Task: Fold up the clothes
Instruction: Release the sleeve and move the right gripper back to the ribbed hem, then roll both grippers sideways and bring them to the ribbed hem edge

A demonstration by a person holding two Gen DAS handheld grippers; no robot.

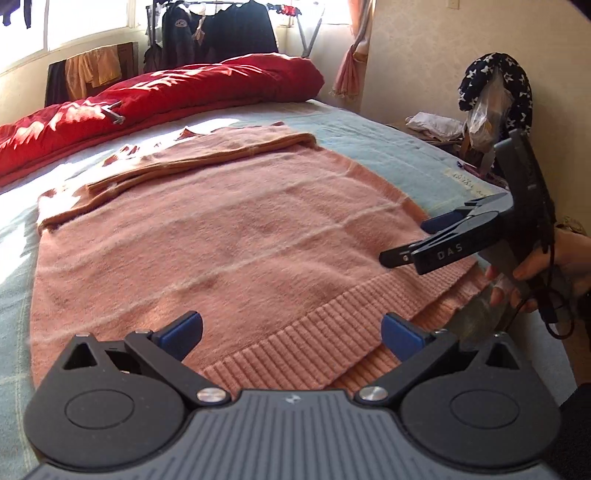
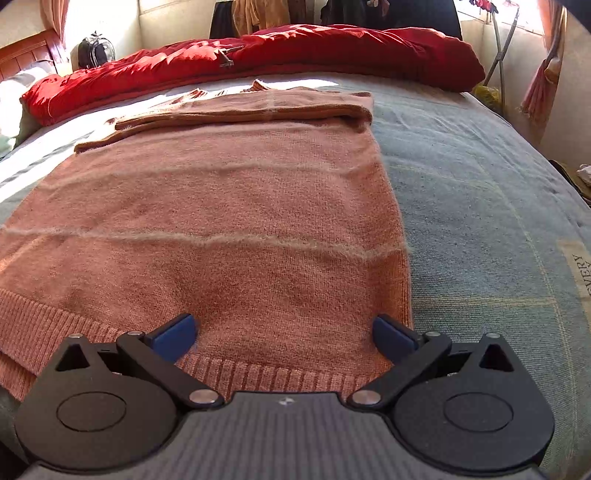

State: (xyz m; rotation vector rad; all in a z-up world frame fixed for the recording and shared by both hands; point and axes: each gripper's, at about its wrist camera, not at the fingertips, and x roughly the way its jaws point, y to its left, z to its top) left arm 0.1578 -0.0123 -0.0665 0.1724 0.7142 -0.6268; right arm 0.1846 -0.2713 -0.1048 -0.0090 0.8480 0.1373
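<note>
The pink knit sweater (image 1: 221, 236) lies flat on the bed (image 1: 388, 147), its sleeves folded across the far end and its ribbed hem nearest the cameras. Its near left corner is cut off by the frame edge in the right wrist view, and the neckline is washed out by sunlight, hard to make out. The left gripper (image 1: 291, 332) hovers over the hem, jaws spread wide, nothing between them. The right gripper (image 2: 284, 334) is likewise released, fully spread above the hem at the sweater's right edge, not pressing the cloth. In the left wrist view the hand (image 1: 546, 266) holding the right gripper shows only partly, cut by the frame.

A rumpled red duvet (image 1: 155, 99) lies along the far side of the bed. Beyond it hang dark clothes (image 1: 218, 33) on a rack. A star-patterned cloth (image 1: 495, 85) hangs by the wall.
</note>
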